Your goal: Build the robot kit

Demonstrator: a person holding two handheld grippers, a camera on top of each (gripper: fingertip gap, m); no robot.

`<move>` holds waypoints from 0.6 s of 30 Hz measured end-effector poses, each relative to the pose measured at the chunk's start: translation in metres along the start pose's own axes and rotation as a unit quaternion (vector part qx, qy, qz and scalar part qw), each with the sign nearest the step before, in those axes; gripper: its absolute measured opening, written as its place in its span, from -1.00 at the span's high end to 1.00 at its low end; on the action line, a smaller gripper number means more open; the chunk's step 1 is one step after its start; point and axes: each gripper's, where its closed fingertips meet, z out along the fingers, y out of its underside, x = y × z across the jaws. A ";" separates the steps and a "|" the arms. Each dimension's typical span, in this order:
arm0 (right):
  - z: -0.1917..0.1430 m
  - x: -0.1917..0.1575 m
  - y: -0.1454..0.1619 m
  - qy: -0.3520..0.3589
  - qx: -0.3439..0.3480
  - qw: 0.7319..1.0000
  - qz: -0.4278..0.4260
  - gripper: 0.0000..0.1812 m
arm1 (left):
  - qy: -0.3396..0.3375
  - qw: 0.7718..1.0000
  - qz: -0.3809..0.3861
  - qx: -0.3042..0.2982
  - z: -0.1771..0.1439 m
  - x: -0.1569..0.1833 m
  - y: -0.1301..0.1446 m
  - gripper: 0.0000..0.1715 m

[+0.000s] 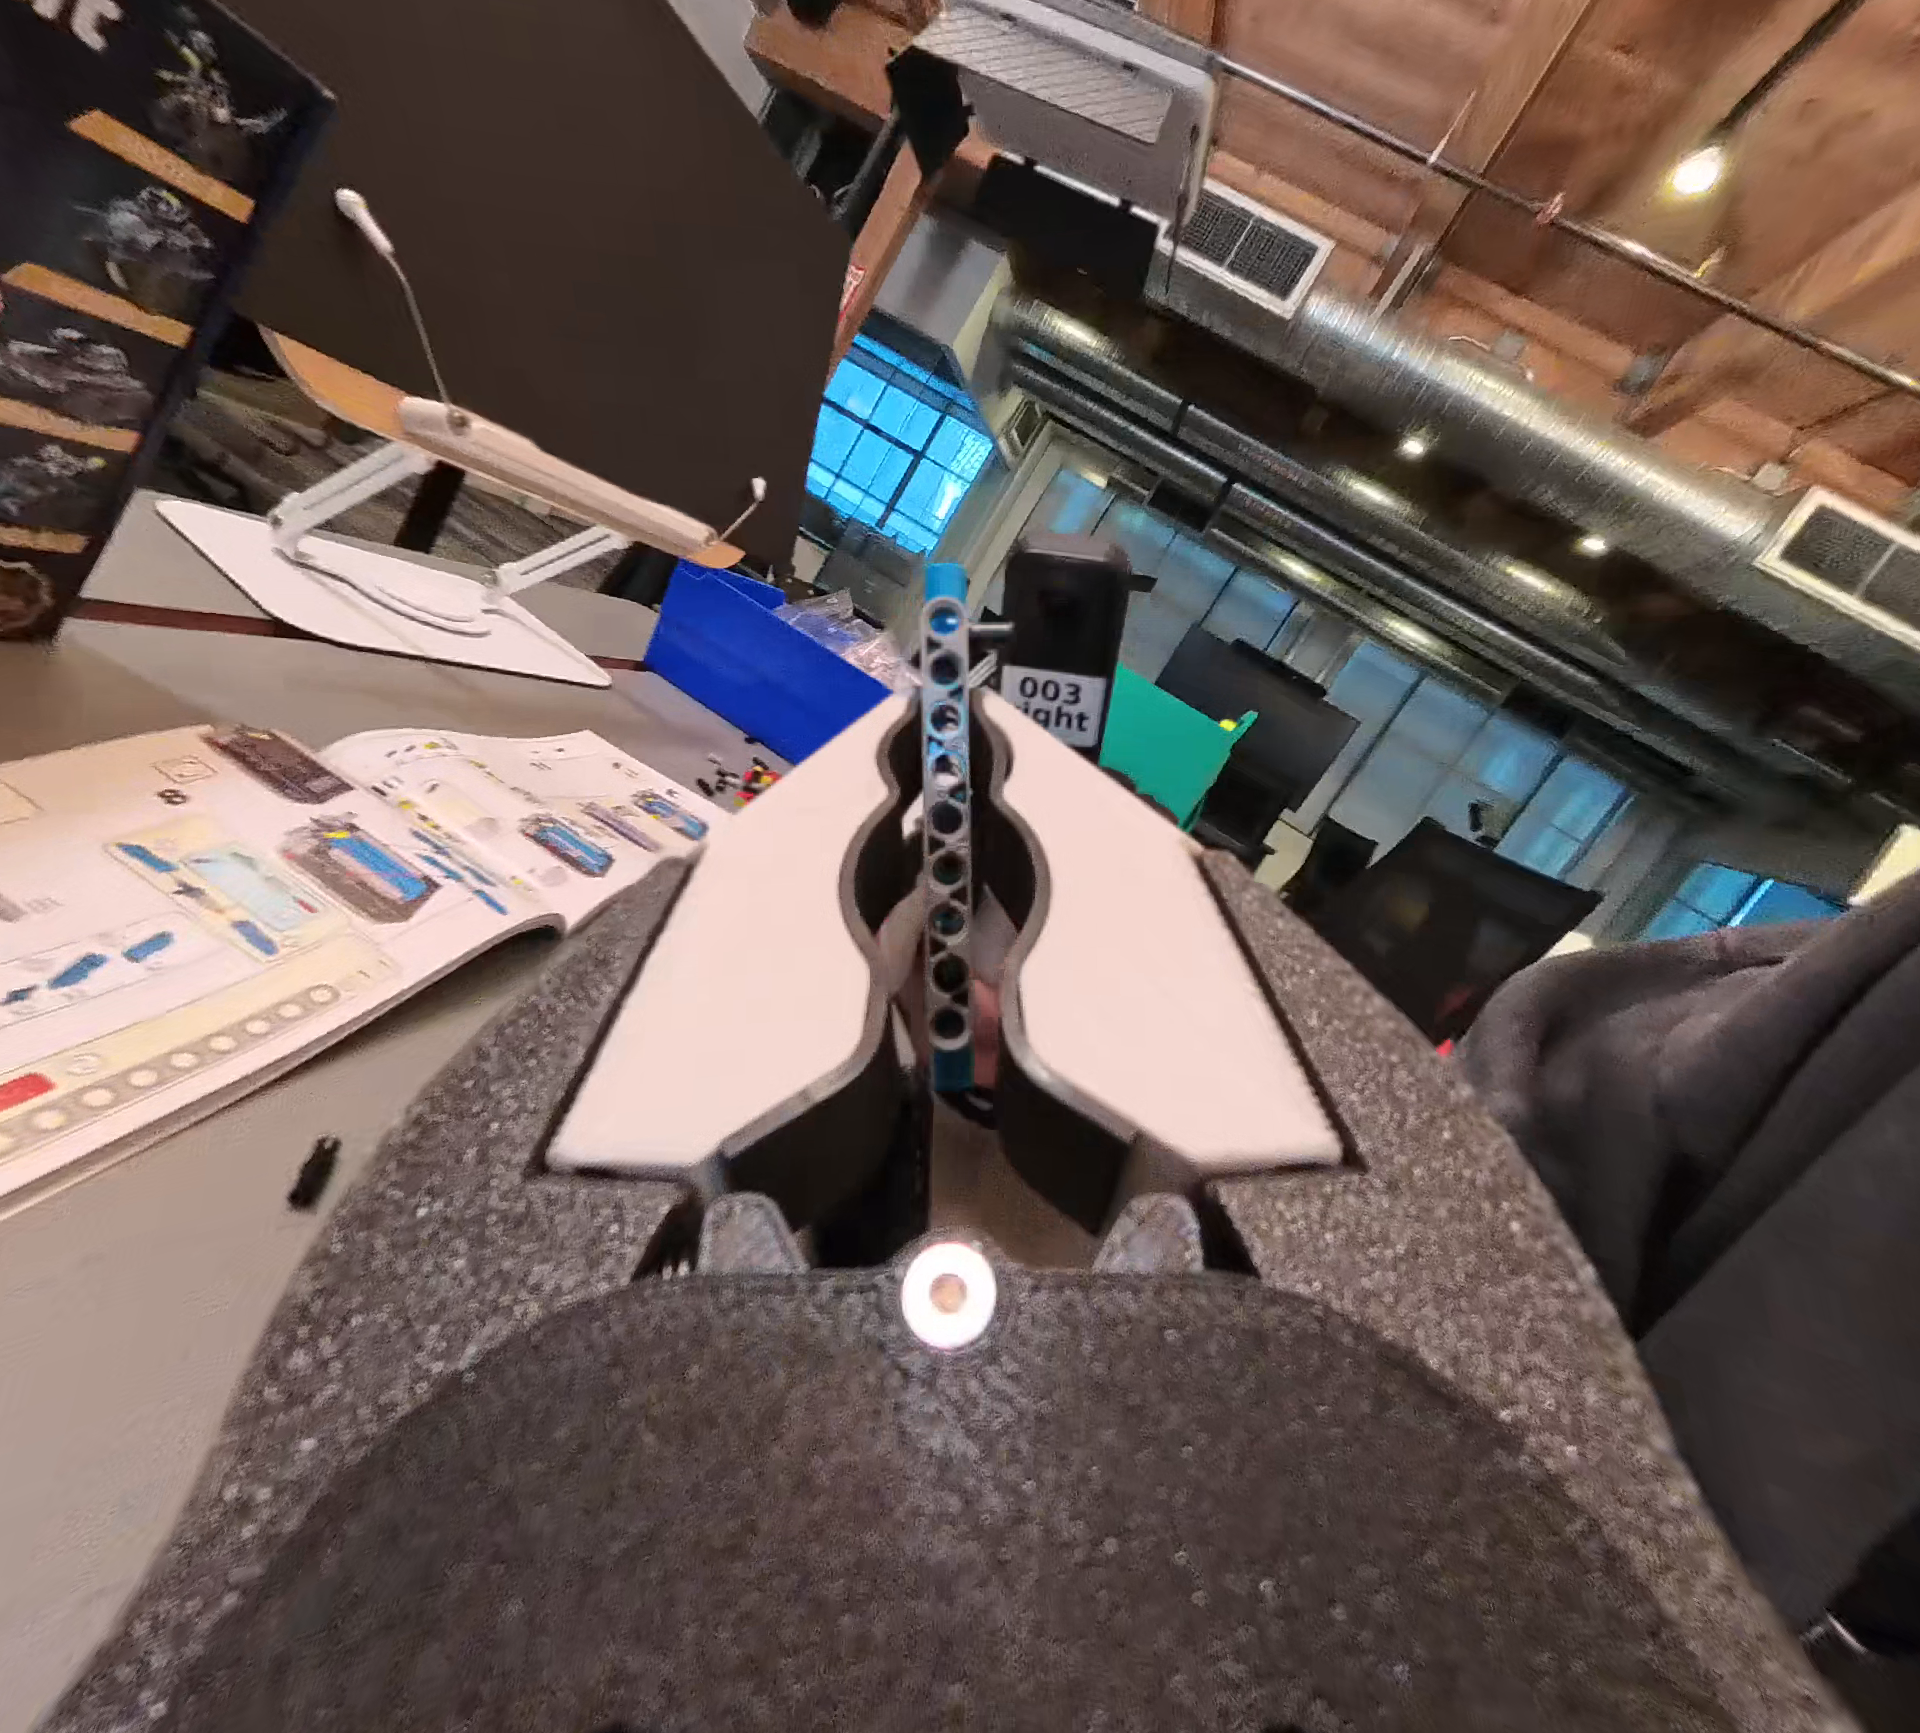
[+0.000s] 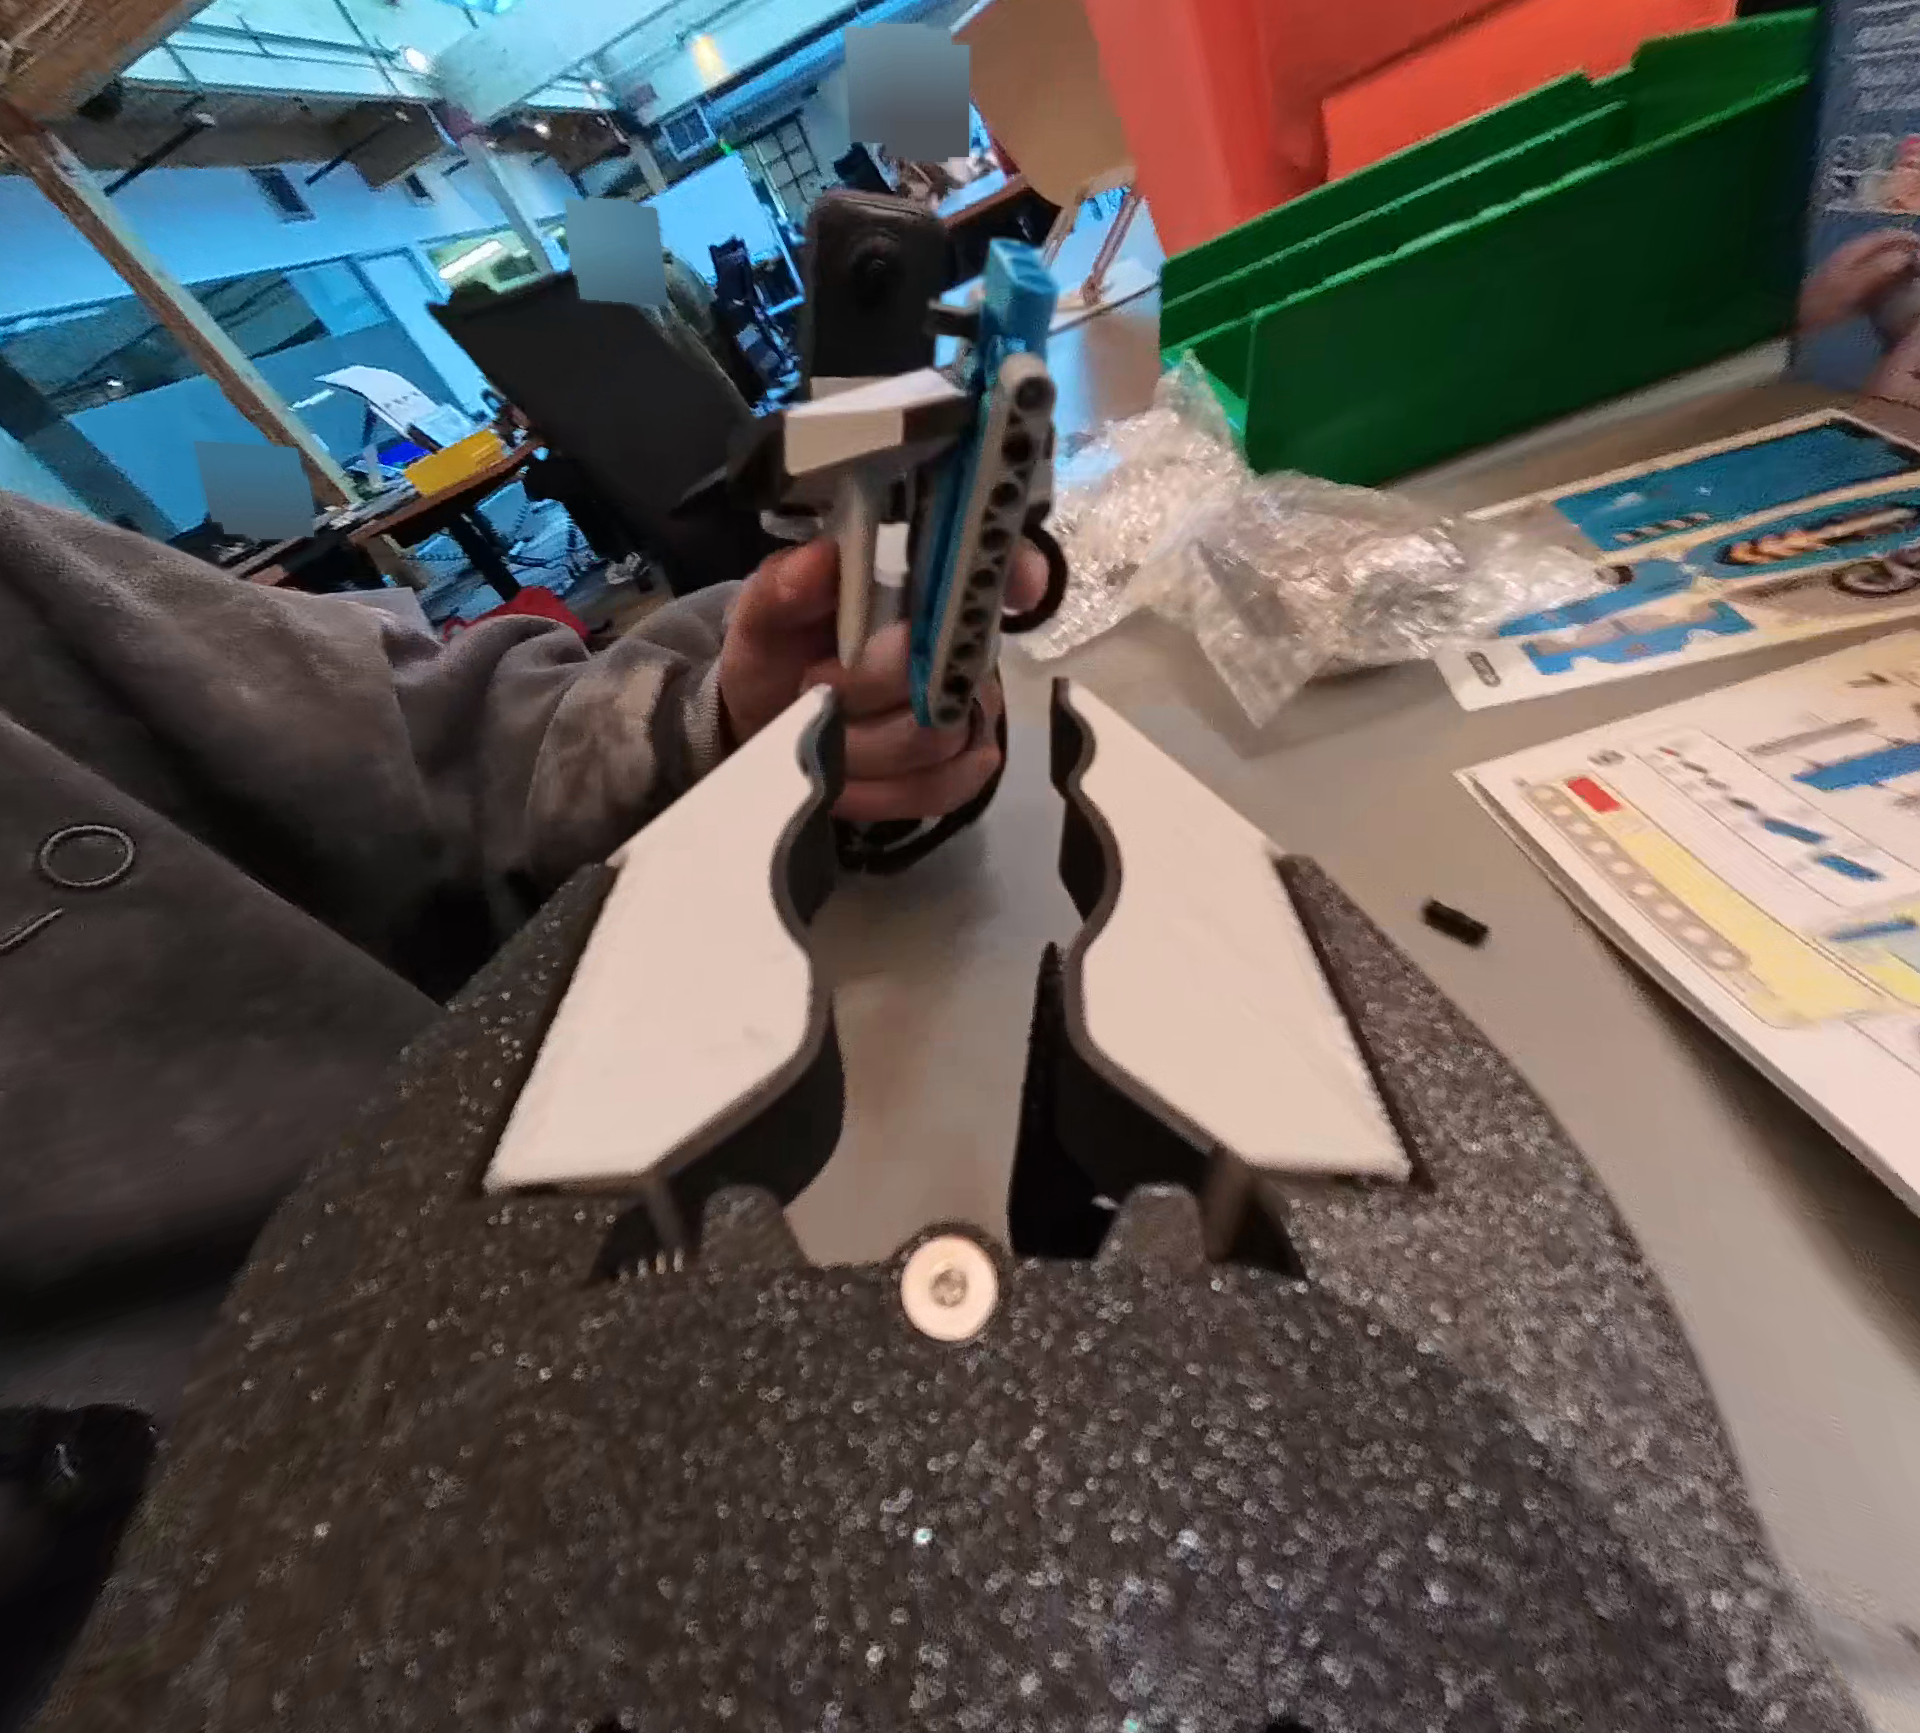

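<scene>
Your left gripper (image 1: 951,748) clamps the grey-and-blue holed beam (image 1: 948,852) upright at centre frame, while your right gripper (image 2: 940,707) gapes empty just below that beam above the table (image 2: 1351,810).
</scene>
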 end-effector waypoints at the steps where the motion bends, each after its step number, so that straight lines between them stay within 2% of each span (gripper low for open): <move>1: 0.006 -0.005 0.000 -0.012 0.005 1.000 -0.001 0.61 | 0.006 1.000 -0.002 -0.002 0.001 0.002 0.001 0.92; 5: 0.013 -0.006 -0.002 -0.016 0.009 1.000 -0.004 0.90 | 0.030 0.999 -0.025 -0.001 0.000 0.007 0.001 0.92; 10: -0.010 -0.005 -0.003 -0.032 -0.001 0.999 0.036 0.94 | 0.066 0.994 -0.072 -0.052 -0.005 0.010 0.017 0.90; 12: -0.013 -0.005 0.004 -0.039 -0.025 0.997 0.055 0.94 | 0.056 0.994 -0.046 -0.076 -0.006 0.009 0.025 0.89; 15: -0.009 -0.003 0.016 -0.040 -0.058 0.994 0.080 0.94 | 0.040 0.994 0.002 -0.097 -0.004 0.011 0.032 0.68; 16: -0.008 -0.004 0.017 -0.043 -0.061 0.994 0.083 0.94 | 0.033 0.994 0.012 -0.099 -0.003 0.010 0.032 0.69; 18: -0.006 -0.007 0.017 -0.052 -0.060 0.994 0.081 0.93 | 0.031 0.995 0.019 -0.096 -0.006 0.010 0.030 0.84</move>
